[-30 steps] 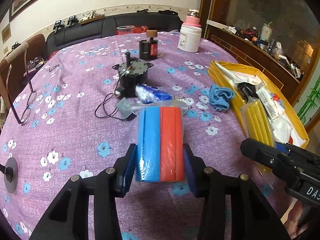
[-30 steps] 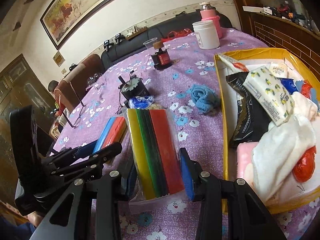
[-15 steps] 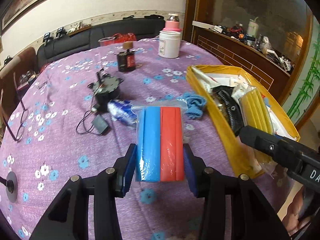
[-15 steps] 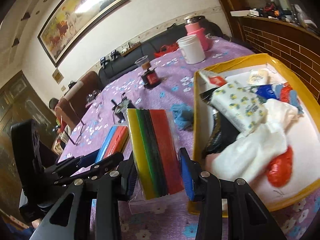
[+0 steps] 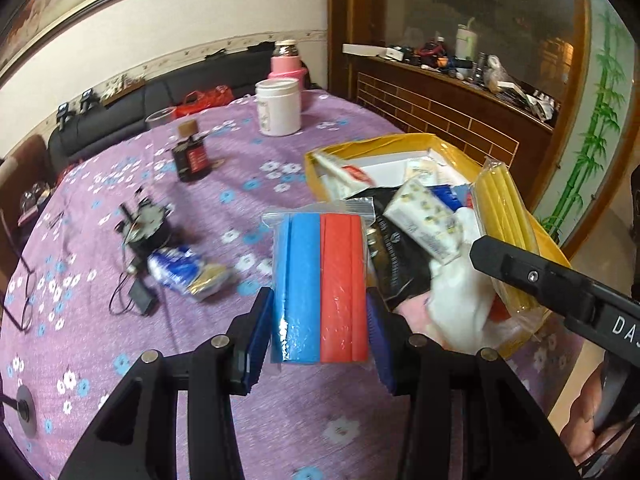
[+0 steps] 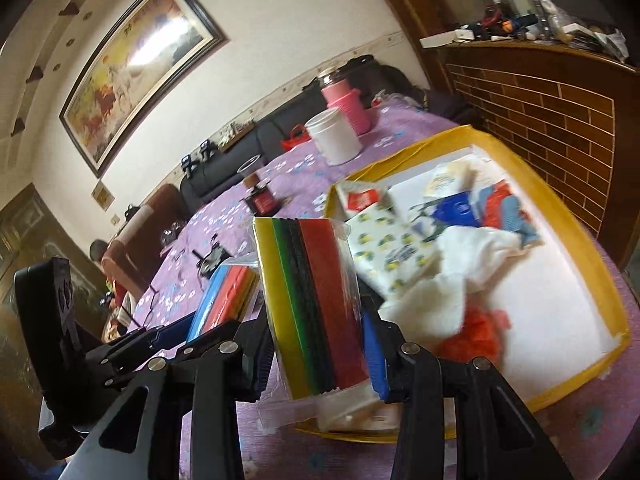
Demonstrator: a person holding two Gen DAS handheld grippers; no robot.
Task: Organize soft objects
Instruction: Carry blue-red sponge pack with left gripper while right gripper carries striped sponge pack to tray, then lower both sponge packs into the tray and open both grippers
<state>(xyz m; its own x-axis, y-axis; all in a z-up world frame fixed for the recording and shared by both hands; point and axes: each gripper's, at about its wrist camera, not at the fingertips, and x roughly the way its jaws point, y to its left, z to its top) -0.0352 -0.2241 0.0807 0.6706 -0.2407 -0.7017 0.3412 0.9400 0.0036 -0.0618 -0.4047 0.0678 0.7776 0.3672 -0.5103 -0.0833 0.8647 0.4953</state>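
The surface (image 5: 100, 320) is round and covered by a purple cloth printed with white and blue flowers. A yellow box (image 5: 316, 168) of soft items sits at its right edge. Far back stand a white jar (image 5: 279, 107) and a pink flask (image 5: 286, 62). A dark bottle (image 5: 191, 155) stands mid-left, with a black gadget (image 5: 146, 224) and a blue packet (image 5: 180, 268) nearer. Glasses (image 5: 24, 304) lie at the left edge.

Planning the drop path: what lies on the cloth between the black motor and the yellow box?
In the left wrist view, a crumpled blue-and-white packet lies just beside the motor; from there to the box the cloth is bare.
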